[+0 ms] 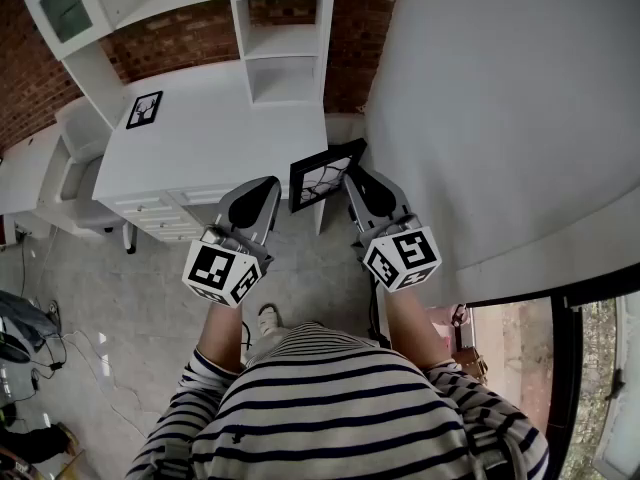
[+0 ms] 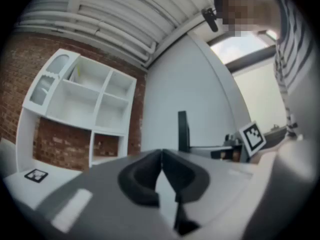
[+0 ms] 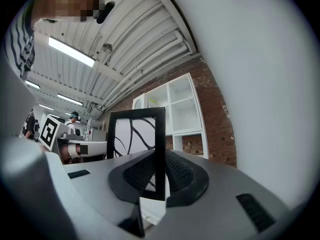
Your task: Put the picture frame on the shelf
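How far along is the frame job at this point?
Done: the frame is picked up, clamped by one edge in the right gripper. In hand: it is held in the air by the corner of the desk. Left to do: reach the shelf, set it down, release. The left gripper is shut, empty.

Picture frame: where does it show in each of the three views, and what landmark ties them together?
Head view: the frame sits just above centre, tilted.
Left gripper view: the frame is edge-on, a dark upright strip right of centre.
Right gripper view: the frame is at centre, clamped in the right gripper jaws.
Shared landmark: the white shelf.
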Tool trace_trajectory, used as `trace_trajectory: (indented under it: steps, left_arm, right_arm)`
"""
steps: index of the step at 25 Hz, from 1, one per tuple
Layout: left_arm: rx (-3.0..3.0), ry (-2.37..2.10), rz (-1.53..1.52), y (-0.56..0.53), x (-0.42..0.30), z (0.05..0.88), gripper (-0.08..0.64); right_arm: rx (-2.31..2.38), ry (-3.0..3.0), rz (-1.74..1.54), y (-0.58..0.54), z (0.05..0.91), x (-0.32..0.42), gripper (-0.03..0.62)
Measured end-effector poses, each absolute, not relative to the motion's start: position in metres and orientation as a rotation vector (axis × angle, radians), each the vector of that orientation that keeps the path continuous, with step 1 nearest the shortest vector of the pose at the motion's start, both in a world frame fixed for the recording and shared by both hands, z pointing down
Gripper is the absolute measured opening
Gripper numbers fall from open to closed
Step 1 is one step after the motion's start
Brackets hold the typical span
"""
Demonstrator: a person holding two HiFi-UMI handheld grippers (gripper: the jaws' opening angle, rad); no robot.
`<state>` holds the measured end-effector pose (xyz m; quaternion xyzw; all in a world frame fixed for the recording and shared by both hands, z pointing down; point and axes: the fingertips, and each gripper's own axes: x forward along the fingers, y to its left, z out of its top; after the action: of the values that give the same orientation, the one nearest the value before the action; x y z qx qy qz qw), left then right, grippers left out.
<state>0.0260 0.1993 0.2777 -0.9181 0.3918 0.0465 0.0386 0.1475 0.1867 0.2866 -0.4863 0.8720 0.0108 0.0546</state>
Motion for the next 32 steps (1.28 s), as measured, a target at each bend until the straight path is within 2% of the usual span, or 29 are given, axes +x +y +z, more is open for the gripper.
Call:
trace_trajectory:
  steps: [32]
  left_arm:
    - [-2.800,1.188,0.145,0.215,0.030,0.264,0.008]
  right_arm:
    - [-1.425,2.658,-0.007,0.200,0.274,0.145,0.060]
